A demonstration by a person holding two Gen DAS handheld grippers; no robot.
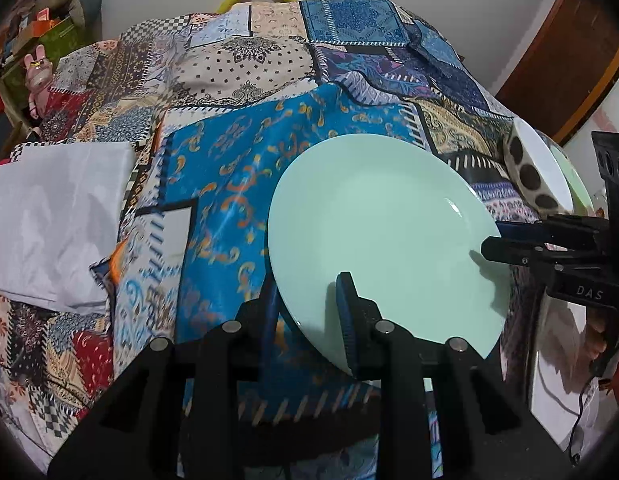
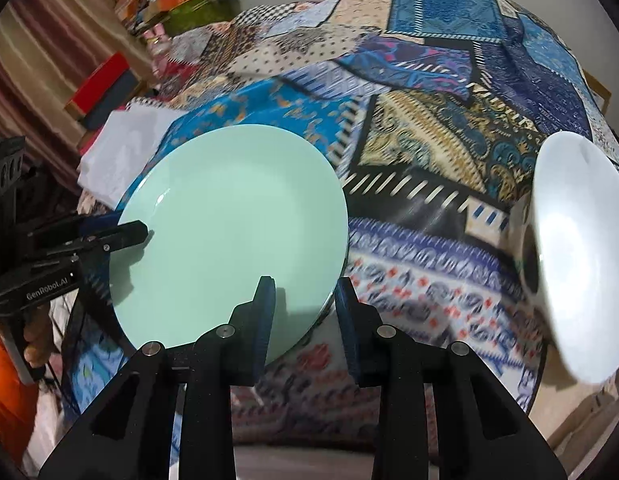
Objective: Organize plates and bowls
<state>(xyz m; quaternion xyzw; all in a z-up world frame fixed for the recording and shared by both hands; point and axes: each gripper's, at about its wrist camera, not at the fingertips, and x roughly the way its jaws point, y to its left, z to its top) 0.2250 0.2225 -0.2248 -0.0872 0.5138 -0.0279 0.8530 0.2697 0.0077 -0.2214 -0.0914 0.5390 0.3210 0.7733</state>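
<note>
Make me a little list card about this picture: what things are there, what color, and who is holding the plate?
plate: mint green plate, round, bare on top
held by: left gripper and right gripper, each with fingers on either side of the plate's rim
bowl: white inside, dark dots outside, to the right of the plate
under it all: patchwork cloth, mostly blue
also there: white folded cloth, left of the plate

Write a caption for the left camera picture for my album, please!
Two grippers, left and right, clamp a green plate over the patchwork cloth.
</note>
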